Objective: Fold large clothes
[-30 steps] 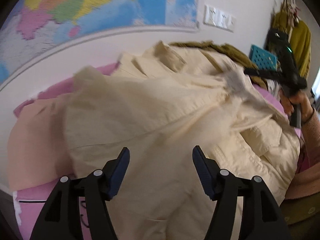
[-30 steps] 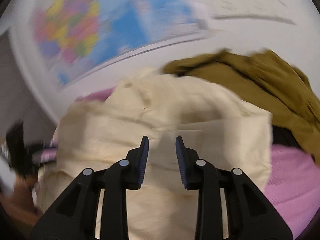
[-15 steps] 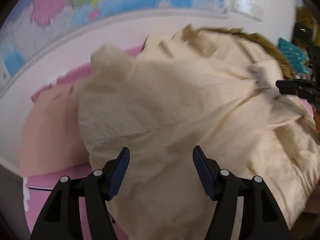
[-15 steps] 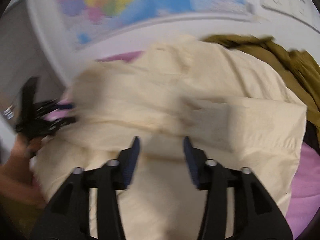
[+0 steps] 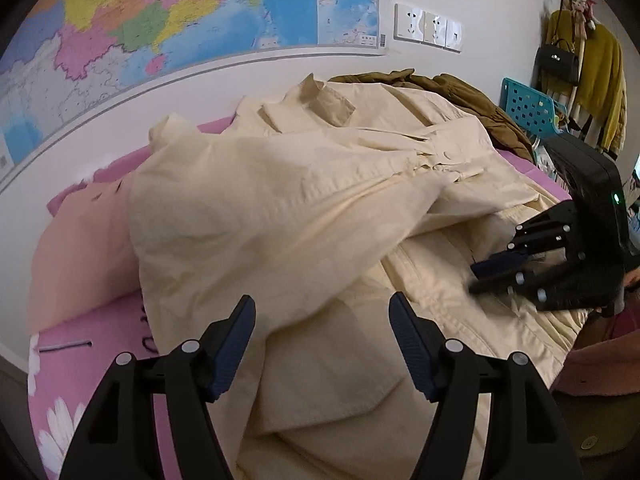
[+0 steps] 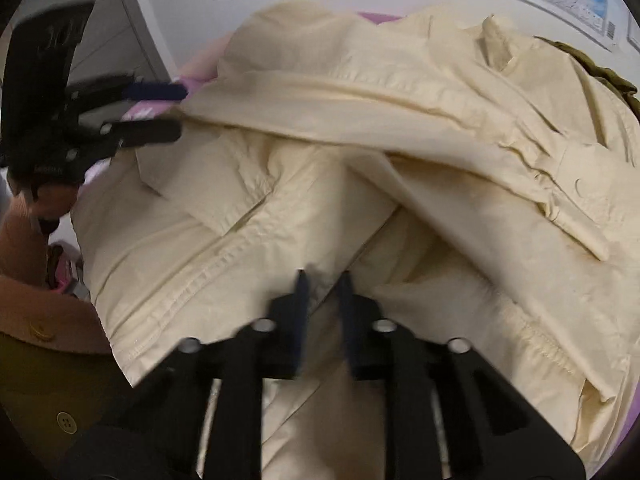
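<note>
Cream cotton fills most of both views: a large jacket (image 5: pixel 320 216) lies heaped on a bed with a pink floral sheet (image 5: pixel 100 352), one sleeve folded diagonally across its body and a flap pocket turned up near the wall. Its left edge stops short of a peach pillow (image 5: pixel 76 248), leaving a strip of bare sheet at the near left corner. Behind it, an olive garment (image 5: pixel 464 96) crowds the far right, touching the jacket's far edge, and the wall with a map (image 5: pixel 160 20) runs close along the bed's far side. The left tool (image 5: pixel 322 320) hovers over the jacket's near hem, spread wide with nothing between its pads. The right tool (image 6: pixel 322 300) sits low on the jacket's front, fingers narrowed to a slim gap; motion blur hides whether cloth is pinched there.
</note>
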Action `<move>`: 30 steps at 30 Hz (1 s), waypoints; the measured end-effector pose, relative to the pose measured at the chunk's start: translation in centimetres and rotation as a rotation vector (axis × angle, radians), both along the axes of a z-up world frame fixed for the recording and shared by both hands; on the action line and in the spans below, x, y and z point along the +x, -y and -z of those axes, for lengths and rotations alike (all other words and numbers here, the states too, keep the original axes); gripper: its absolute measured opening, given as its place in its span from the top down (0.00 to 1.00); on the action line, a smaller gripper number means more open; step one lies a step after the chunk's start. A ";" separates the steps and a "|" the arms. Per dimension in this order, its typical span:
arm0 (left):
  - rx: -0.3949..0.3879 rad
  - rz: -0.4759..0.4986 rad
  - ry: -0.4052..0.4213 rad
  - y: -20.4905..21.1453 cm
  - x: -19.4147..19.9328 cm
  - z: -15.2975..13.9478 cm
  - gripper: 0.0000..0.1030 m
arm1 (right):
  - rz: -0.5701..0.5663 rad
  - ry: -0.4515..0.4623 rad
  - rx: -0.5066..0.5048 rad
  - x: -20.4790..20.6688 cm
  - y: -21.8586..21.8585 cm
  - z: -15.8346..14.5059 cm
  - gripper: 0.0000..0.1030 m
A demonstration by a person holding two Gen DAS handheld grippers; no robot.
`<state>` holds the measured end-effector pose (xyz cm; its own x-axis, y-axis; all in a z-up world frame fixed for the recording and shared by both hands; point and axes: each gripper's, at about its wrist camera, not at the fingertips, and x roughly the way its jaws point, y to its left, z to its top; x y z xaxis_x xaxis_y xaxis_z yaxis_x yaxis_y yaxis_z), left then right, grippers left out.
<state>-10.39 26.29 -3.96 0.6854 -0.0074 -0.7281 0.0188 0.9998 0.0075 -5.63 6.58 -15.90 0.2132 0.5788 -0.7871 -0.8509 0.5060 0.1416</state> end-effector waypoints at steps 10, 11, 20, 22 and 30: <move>-0.069 -0.077 0.072 -2.8 -4.4 -1.0 0.34 | 0.077 0.114 0.082 3.1 -1.6 -2.3 0.99; -0.078 -0.076 0.070 -2.9 -4.7 -0.8 0.34 | 0.077 0.116 0.076 2.9 -1.8 -1.9 0.98; -0.114 -0.044 0.053 -2.3 -9.7 1.4 0.30 | 0.125 0.050 0.128 0.7 2.8 -1.3 0.74; -0.119 -0.050 0.056 -2.4 -10.6 1.7 0.28 | 0.139 0.026 0.184 0.4 4.6 -2.0 0.71; -0.162 0.038 0.056 0.0 -13.0 3.1 0.27 | 0.078 -0.042 0.162 -1.2 3.2 -1.3 0.61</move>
